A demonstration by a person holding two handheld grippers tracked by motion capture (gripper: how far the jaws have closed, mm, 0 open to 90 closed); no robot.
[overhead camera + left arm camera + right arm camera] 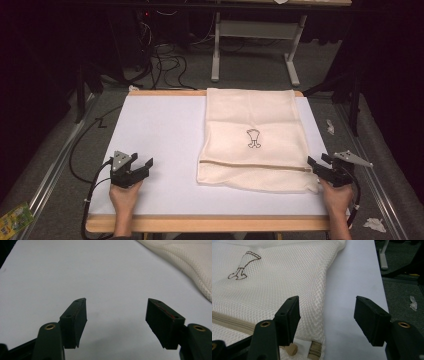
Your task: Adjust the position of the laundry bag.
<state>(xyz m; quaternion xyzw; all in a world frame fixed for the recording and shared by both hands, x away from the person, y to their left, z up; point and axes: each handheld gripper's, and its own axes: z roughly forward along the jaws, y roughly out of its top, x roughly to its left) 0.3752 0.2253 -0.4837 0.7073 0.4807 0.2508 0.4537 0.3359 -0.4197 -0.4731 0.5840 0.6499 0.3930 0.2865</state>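
— Two grippers, both with jaws spread wide, nothing between them. Agree?
— Yes. Left gripper point(141, 165) sits over bare white tabletop point(155, 135) near the front-left, well apart from the mesh laundry bag point(252, 140). Its own view: black pads point(76, 322) apart, white surface between, bag corner point(190, 262) at upper right.
— Right gripper point(320, 165)?
— At the bag's front-right corner, just beside its edge. Touching or not, can't tell from the high view. In the right gripper view the left jaw hangs over the mesh point(287, 285), the right jaw over bare table point(357, 277).
— Bag position?
— Flat on the right half of the table, far edge at the table's back edge. Zipper point(250, 165) runs across near the front; zipper end and tan pull point(291, 349) show by the right gripper's left jaw.
— Markings?
— Small dark outline print point(254, 138) mid-bag.
— Hands?
— One hand point(125, 192) behind each gripper, coming from the near edge.
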